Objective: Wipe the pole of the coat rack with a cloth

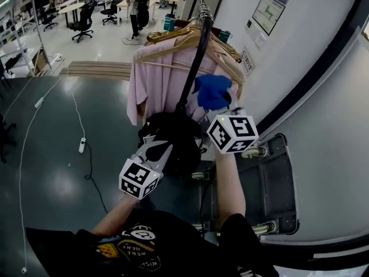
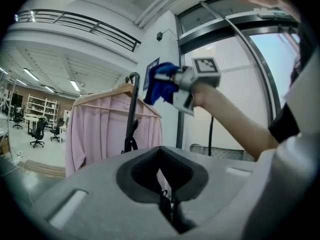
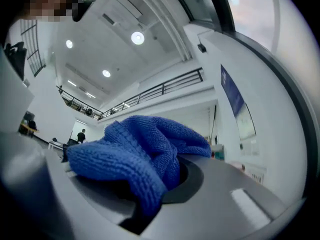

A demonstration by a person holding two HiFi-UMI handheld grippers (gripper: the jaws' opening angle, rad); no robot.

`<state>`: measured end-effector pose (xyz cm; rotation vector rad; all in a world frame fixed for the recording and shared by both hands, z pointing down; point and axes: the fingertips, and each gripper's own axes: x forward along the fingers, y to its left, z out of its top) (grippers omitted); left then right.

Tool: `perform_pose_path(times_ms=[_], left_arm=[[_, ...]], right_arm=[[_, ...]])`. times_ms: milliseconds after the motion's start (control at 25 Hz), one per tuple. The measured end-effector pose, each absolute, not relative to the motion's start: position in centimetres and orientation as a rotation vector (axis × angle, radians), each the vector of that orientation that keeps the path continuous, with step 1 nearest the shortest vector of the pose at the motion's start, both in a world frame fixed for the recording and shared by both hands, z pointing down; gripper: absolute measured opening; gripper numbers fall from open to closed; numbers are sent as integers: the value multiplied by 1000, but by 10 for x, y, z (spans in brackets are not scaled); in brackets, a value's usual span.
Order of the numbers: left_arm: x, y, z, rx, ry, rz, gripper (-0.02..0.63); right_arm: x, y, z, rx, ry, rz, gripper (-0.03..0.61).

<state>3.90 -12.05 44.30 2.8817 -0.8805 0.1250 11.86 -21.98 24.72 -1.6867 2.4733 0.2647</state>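
Note:
The coat rack's black pole rises at a slant in the middle of the head view, and it also stands in the left gripper view as a dark pole. A blue knitted cloth sits just right of the pole at mid height. My right gripper is shut on it, and the cloth fills that gripper's jaws. In the left gripper view the cloth shows a small gap to the pole. My left gripper hangs lower and left of the pole, shut with nothing held.
A pink shirt on wooden hangers hangs from the rack, with a black bag at the pole's lower part. A grey metal cart stands against the white curved wall on the right. A white cable crosses the floor.

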Motion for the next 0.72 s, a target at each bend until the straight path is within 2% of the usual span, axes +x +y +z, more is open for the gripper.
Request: perform_pose_path(times_ms=[120,240,360,560,720], left_arm=[[38,-160,431,2920,-838,110,2],[35,-191,428,2932,-798,102,2],[26,-213,440,2910,-790,108,2],[18,-243,460,2860,-807,128,2],[20,-259,456,2862,-841,112,2]], right_arm=[[123,-287,149,-1753,2419,483,26],[126,-352,123,-1871,2478,462,26],[128,-373,139,-1891,2460,450,25],[119,-320,182,-1802,2360,549,24],[103,-296,259,-1781,2434,496,23]])
